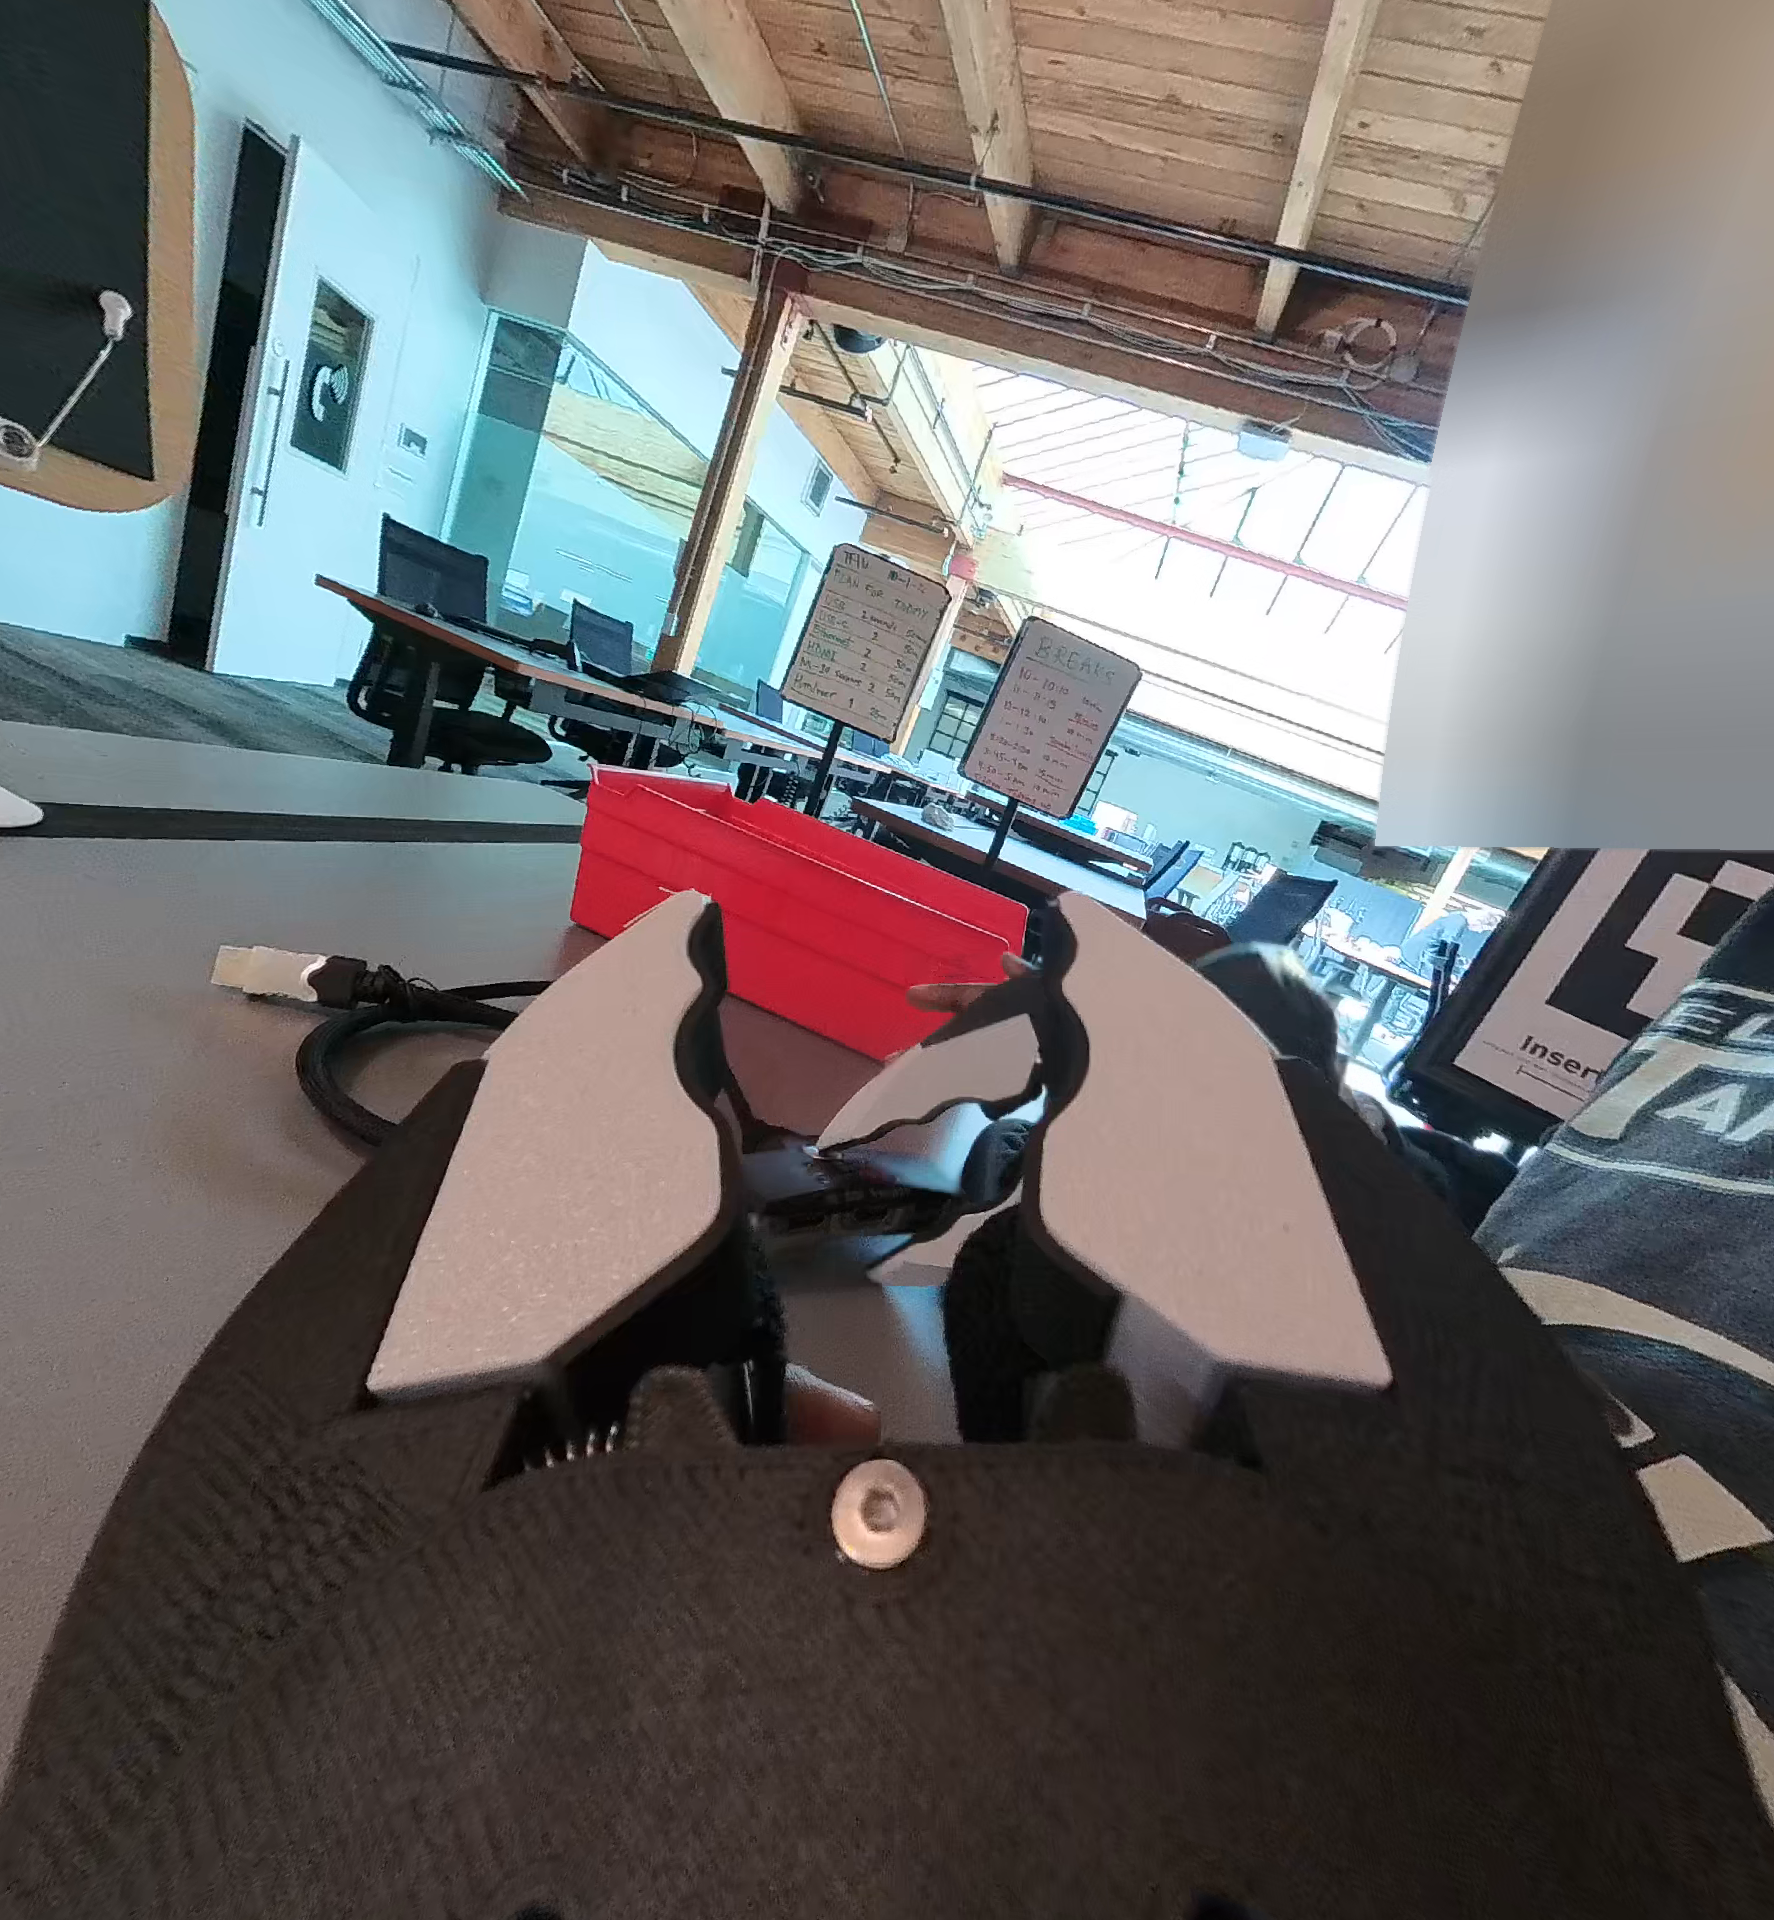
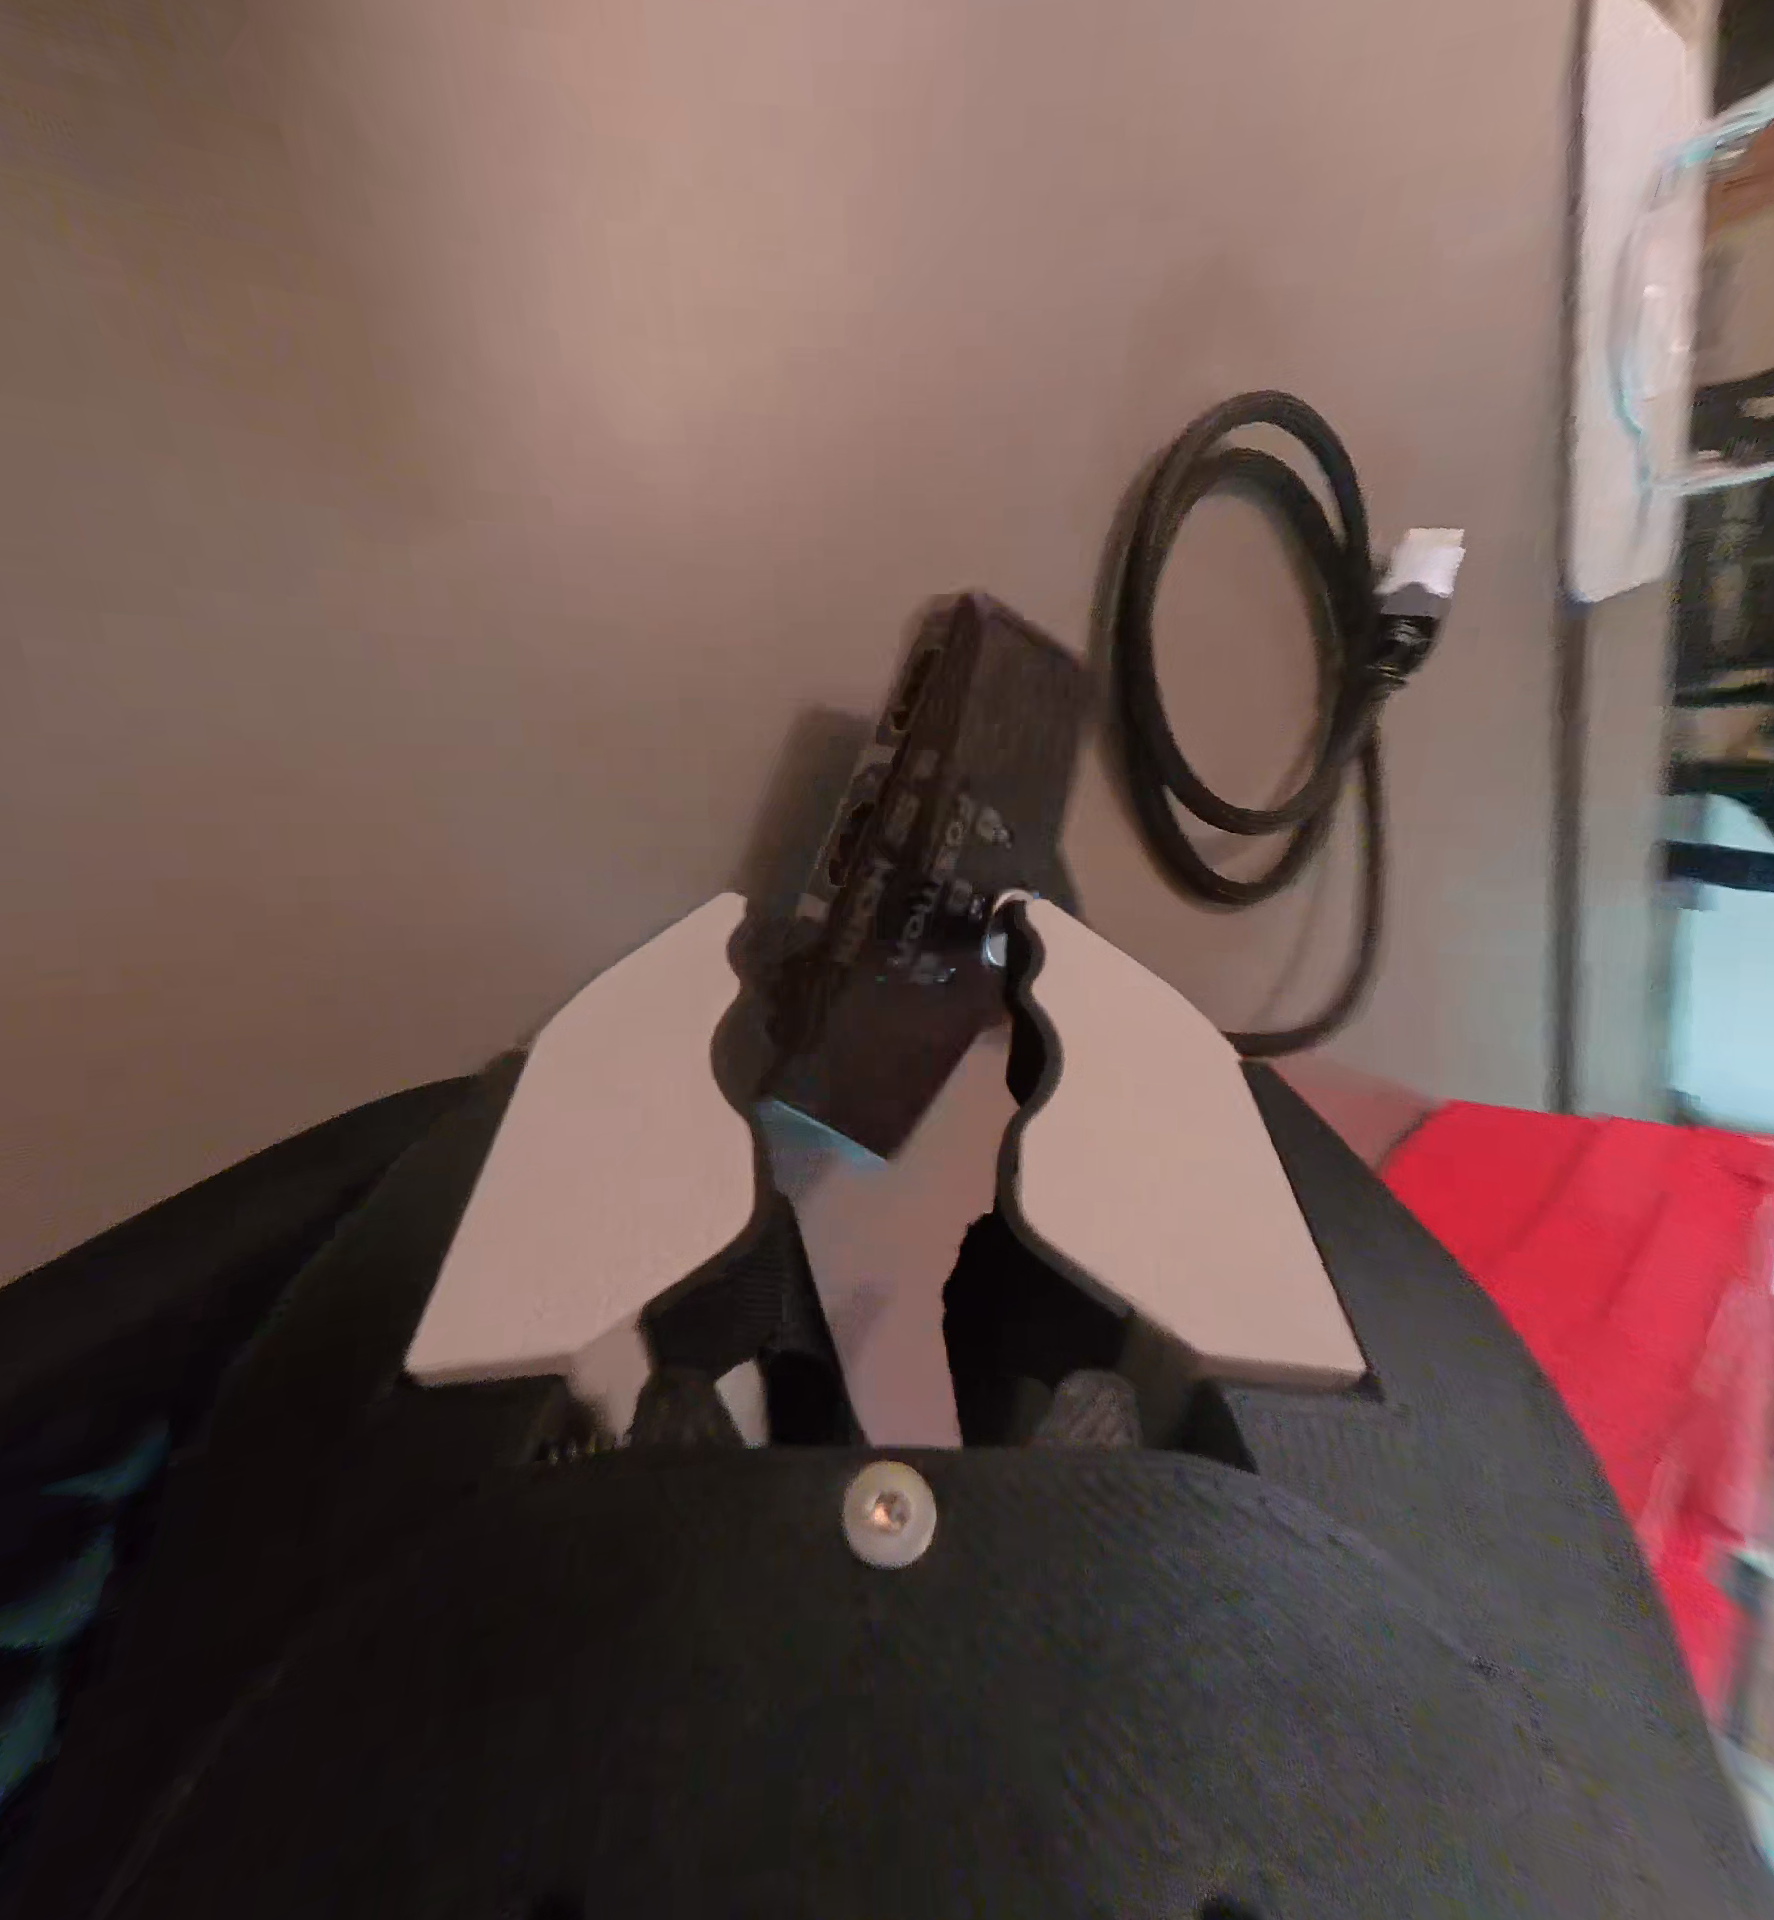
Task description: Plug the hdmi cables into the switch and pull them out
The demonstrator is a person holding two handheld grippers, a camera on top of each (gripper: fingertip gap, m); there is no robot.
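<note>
The black HDMI switch (image 2: 924, 821) sits between my right gripper's (image 2: 881, 920) white fingers, which are shut on its near end; its ports face up and to the left. A coiled black HDMI cable (image 2: 1247, 665) with a white-capped plug (image 2: 1423, 566) lies on the table beyond it, unplugged. In the left wrist view my left gripper (image 1: 883, 920) is open and empty, its fingers spread either side of the right gripper (image 1: 924, 1122) and the switch (image 1: 831, 1184). The cable (image 1: 363, 1039) and its capped plug (image 1: 259, 971) lie to the left.
A red bin (image 1: 800, 914) stands on the grey table (image 1: 187, 1039) just beyond the grippers; it also shows at the right of the right wrist view (image 2: 1589, 1299). A board with a black-and-white marker (image 1: 1641, 966) and a person's grey sleeve (image 1: 1693, 1247) are at the right.
</note>
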